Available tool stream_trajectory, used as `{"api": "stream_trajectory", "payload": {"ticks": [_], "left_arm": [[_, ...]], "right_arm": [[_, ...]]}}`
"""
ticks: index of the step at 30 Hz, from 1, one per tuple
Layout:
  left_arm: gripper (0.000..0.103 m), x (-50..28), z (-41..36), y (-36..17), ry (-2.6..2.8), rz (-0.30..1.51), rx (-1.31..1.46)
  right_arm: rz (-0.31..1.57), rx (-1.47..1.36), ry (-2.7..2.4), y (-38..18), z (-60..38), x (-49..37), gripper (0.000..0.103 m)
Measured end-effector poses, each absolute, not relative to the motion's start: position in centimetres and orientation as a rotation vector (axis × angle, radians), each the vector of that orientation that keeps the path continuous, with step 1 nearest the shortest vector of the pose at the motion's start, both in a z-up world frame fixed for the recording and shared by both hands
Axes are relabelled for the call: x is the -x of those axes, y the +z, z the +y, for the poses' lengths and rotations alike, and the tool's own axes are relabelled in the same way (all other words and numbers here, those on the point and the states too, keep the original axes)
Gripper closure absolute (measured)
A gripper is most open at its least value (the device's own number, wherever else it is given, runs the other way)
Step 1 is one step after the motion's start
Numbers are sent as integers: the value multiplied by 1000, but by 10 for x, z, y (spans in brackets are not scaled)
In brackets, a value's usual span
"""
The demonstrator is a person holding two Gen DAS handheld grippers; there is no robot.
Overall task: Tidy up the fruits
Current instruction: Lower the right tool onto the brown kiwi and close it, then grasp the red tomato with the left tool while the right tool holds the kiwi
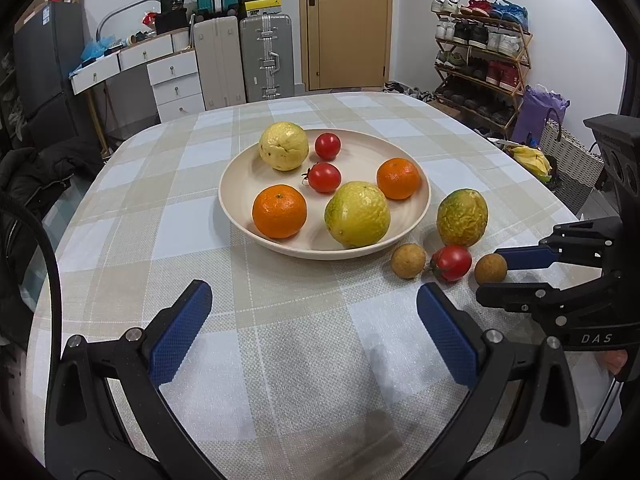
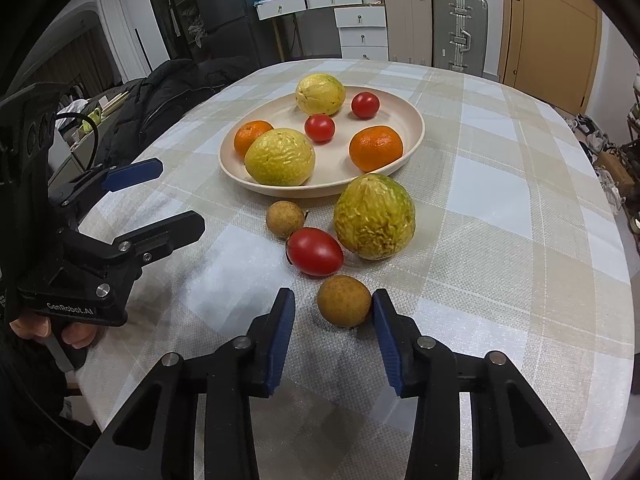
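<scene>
right tongs [image 2: 333, 312] straddle the nearest longan [image 2: 344, 301] on the worktop [image 2: 500, 240], one pad touching, the other still clear. left tongs [image 1: 314, 306] hang wide open, empty. an uneven squeeze could roll it into the tomato [image 2: 315, 251].

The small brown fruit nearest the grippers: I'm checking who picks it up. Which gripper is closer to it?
Right. The right gripper straddles the small brown fruit, one pad touching it. The left gripper hovers open over bare tablecloth, off to the side.
</scene>
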State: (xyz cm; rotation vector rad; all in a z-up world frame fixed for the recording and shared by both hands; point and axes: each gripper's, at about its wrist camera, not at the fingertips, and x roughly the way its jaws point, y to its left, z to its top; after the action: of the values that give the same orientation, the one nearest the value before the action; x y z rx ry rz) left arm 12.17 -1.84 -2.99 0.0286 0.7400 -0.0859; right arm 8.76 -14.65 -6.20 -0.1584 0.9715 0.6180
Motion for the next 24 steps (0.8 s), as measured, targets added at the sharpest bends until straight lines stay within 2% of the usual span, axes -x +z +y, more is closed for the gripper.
{"api": "stream_trajectory", "payload": {"ticks": [6, 24], "left_arm": [[1, -121, -23, -32, -94, 746, -41], [1, -120, -57, -41, -191, 818, -26]], "right_arm": [[970, 172, 608, -63, -147, -88, 75], [880, 75, 572, -34, -177, -91, 75]]}}
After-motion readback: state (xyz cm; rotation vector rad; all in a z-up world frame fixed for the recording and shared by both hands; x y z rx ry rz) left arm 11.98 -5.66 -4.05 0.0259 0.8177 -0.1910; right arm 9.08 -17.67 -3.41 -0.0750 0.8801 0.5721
